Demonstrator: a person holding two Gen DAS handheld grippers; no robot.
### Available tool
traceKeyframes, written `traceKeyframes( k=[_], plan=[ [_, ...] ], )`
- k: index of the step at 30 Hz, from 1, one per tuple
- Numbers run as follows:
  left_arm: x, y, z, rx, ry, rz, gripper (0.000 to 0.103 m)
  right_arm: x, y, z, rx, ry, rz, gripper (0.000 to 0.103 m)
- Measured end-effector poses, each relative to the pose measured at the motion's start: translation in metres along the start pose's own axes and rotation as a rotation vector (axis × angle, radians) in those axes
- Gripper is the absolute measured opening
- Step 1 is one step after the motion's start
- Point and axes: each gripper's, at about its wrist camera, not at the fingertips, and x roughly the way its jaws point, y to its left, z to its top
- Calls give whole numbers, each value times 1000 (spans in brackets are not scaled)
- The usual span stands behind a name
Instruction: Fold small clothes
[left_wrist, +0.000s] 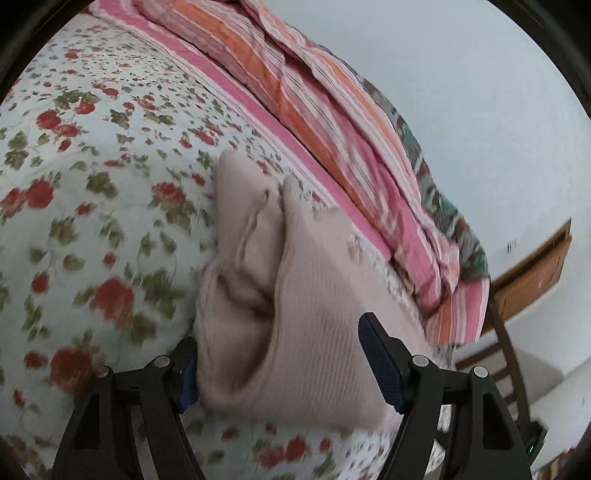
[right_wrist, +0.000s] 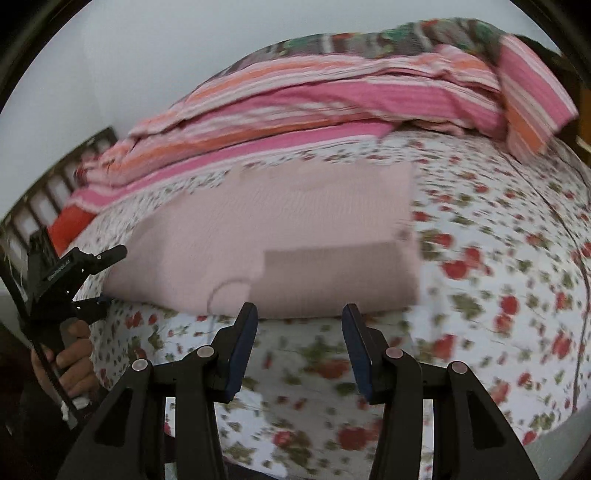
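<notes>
A pale pink knit garment (right_wrist: 280, 229) lies folded into a rectangle on the floral bed sheet (right_wrist: 480, 280). My right gripper (right_wrist: 300, 308) stands open and empty just short of the garment's near edge. In the right wrist view, a hand holds my left gripper (right_wrist: 116, 277) at the garment's left end, one finger above the cloth and one below. From the left wrist view, the bunched, layered end of the garment (left_wrist: 295, 295) sits between the wide jaws of the left gripper (left_wrist: 275, 332). The cloth hides part of the left pad (left_wrist: 188, 384), while the right pad (left_wrist: 380, 365) stands free.
A pink and orange striped blanket (right_wrist: 314, 96) is heaped along the far side of the bed, also seen as the blanket (left_wrist: 332, 122). A slatted bed end (right_wrist: 55, 181) rises at the left. Wooden furniture (left_wrist: 532, 266) and a chair (left_wrist: 513, 362) stand past the bed's corner.
</notes>
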Motion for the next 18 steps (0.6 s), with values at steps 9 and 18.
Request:
traceKeyframes(
  k=[9,18],
  plan=[
    [23,-7,29,20,-45,98,56,-16,-33,1,44,-44,14,47],
    [18,-32,43,92,-57,207,26,-16,-62,2,86,-66,22,47]
  ],
)
